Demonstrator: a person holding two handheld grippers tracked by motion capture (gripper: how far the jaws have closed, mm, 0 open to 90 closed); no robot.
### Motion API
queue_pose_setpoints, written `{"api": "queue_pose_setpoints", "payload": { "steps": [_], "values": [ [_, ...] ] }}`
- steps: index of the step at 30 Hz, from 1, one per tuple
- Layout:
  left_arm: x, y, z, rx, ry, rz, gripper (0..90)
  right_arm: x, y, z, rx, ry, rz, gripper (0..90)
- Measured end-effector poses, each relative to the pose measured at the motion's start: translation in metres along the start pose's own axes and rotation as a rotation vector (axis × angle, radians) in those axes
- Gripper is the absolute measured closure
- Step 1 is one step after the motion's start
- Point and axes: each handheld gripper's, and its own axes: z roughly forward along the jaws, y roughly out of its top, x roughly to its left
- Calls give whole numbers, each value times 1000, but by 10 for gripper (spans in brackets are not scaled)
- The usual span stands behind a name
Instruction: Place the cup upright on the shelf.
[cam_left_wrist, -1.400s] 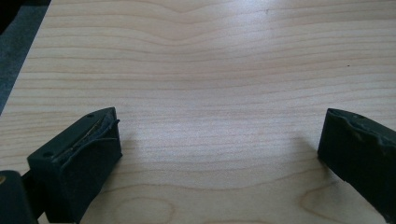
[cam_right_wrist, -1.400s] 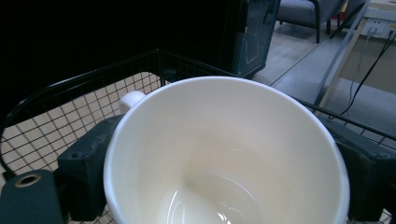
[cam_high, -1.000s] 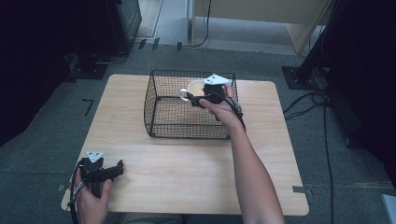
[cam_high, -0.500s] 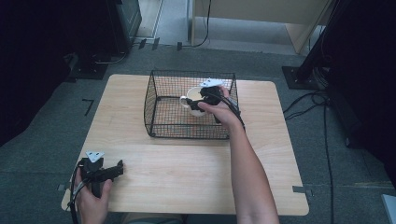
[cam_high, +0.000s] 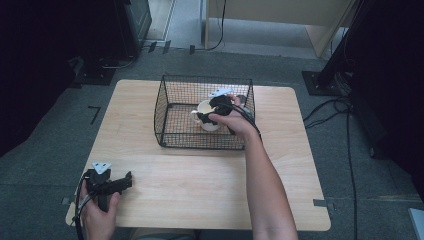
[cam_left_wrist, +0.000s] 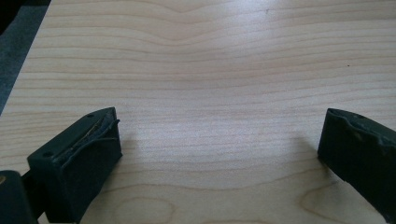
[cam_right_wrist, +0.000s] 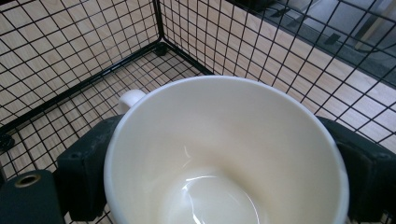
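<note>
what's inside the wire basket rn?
A white mug sits in the wire basket, with the right gripper clamped around its body. The mug is empty. The basket floor under the mug and hand is covered, so anything there is hidden.

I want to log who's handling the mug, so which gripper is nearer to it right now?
Right. The right gripper is inside the wire basket with its jaws on either side of the white mug. The left gripper rests open on the table's near left corner, far from the mug.
</note>
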Motion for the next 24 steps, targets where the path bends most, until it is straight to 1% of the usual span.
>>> {"api": "queue_pose_setpoints", "payload": {
  "steps": [3, 5, 7, 10, 14, 17, 20, 24],
  "values": [
    [0, 0, 0, 0, 0, 0, 0, -1, 1, -1, 19, -7, 18, 95],
    [0, 0, 0, 0, 0, 0, 0, -2, 1, -1, 22, -20, 13, 83],
    [0, 0, 0, 0, 0, 0, 0, -1, 1, -2, 26, -7, 3, 45],
    [0, 0, 0, 0, 0, 0, 0, 2, 1, -2, 36, -7, -14, 41],
    [0, 0, 0, 0, 0, 0, 0, 2, 2, -3, 14, -32, -30, 69],
    [0, 0, 0, 0, 0, 0, 0, 2, 3, -5, 8, -45, -30, 70],
    [0, 0, 0, 0, 0, -1, 0, 1, 5, -6, -6, -46, -11, 66],
    [0, 0, 0, 1, 0, 0, 0, 1, 8, -10, -36, -43, 1, 45]
  ]
}}
